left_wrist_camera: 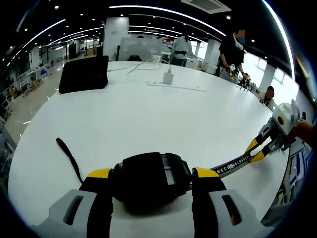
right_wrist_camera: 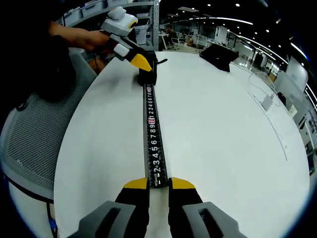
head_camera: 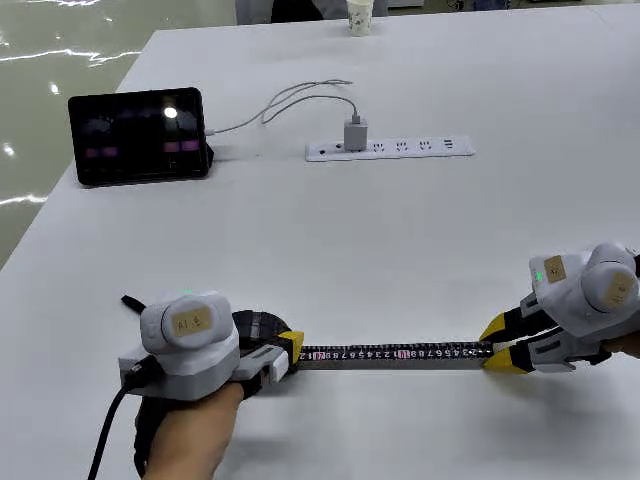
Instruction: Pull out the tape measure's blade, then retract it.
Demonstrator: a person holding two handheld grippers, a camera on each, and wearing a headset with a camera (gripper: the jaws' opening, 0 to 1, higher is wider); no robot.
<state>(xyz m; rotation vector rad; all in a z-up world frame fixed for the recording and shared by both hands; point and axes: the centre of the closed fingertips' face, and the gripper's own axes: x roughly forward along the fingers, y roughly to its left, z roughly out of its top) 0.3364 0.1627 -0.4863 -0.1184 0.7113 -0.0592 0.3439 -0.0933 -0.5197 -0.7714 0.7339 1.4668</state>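
The tape measure's black case (head_camera: 256, 327) lies on the white table (head_camera: 400, 250) at lower left, and my left gripper (head_camera: 279, 342) is shut on it. In the left gripper view the case (left_wrist_camera: 151, 179) fills the space between the yellow-tipped jaws. The blade (head_camera: 395, 352) runs flat along the table to the right. Its end is pinched in my right gripper (head_camera: 496, 348), which is shut on it. In the right gripper view the numbered blade (right_wrist_camera: 152, 134) stretches away from my right gripper (right_wrist_camera: 158, 184) to the case (right_wrist_camera: 147, 75) and the left gripper (right_wrist_camera: 132, 53).
A dark tablet (head_camera: 140, 135) stands at the back left. A white power strip (head_camera: 390, 148) with a charger (head_camera: 355, 132) and cable lies mid-table. A paper cup (head_camera: 360, 15) stands at the far edge. The case's black strap (head_camera: 132, 302) trails to the left. People stand beyond the table (left_wrist_camera: 230, 49).
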